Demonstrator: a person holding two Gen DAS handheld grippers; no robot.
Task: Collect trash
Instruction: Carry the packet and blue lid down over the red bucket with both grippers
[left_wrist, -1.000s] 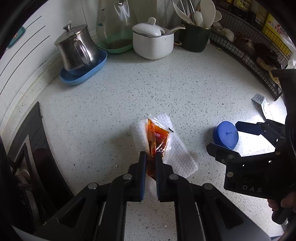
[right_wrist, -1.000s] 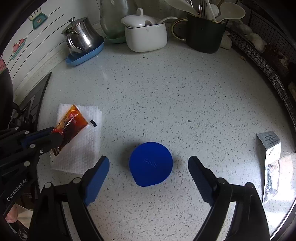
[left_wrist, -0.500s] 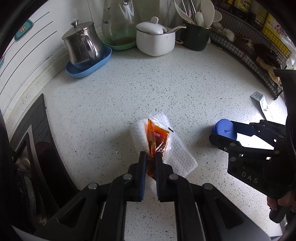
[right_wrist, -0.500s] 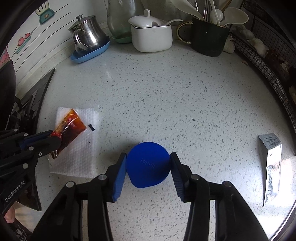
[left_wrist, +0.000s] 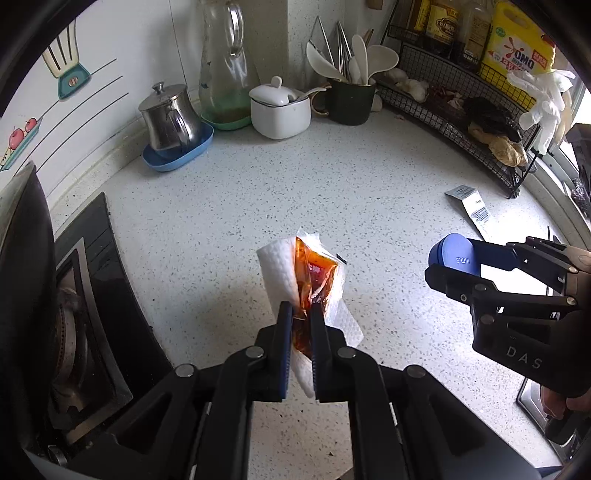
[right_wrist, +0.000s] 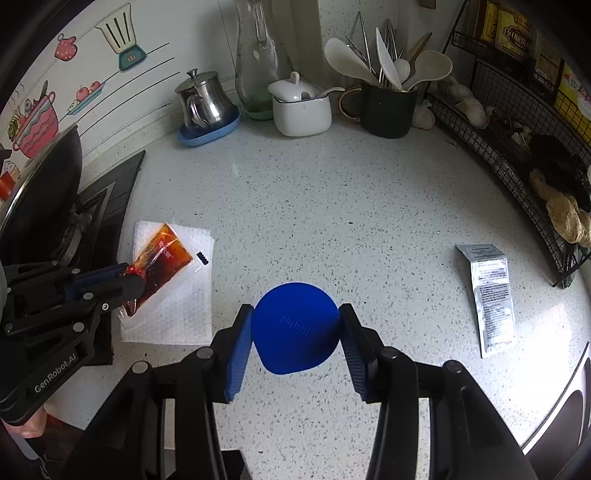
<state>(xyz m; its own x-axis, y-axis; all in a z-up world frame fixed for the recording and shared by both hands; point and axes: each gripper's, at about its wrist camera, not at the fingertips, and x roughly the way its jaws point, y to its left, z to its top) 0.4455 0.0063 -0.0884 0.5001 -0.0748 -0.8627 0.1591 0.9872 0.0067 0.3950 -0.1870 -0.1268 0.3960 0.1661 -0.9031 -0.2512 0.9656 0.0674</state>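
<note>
Trash filled both grippers above a speckled white kitchen surface (right_wrist: 332, 206). A red-brown sauce packet (left_wrist: 314, 280) and a white paper towel (left_wrist: 279, 267) were pinched together between the nearly closed jaws of the left gripper (left_wrist: 298, 314), the towel drooping below the fingers and clear of the surface. A round blue lid (right_wrist: 295, 328) sat clamped between the blue pads (right_wrist: 240, 350) of the right gripper (right_wrist: 295, 325), whose jaws had just been closing and now pressed on the lid's two sides. In the left wrist view that lid was raised off the surface, well apart from the packet. A flat silver sachet (right_wrist: 489, 295) with printed text lay alone on the surface to the right. Along the back wall stood a steel pot (left_wrist: 168, 118) on a blue tray (left_wrist: 177, 157), a glass jug (left_wrist: 225, 70), a white lidded bowl (left_wrist: 280, 114) and a dark mug (left_wrist: 351, 99) full of white utensils. A black wire rack (left_wrist: 461, 103) of food curved along the right edge, and a black stove (left_wrist: 85, 295) lay at the left.
</note>
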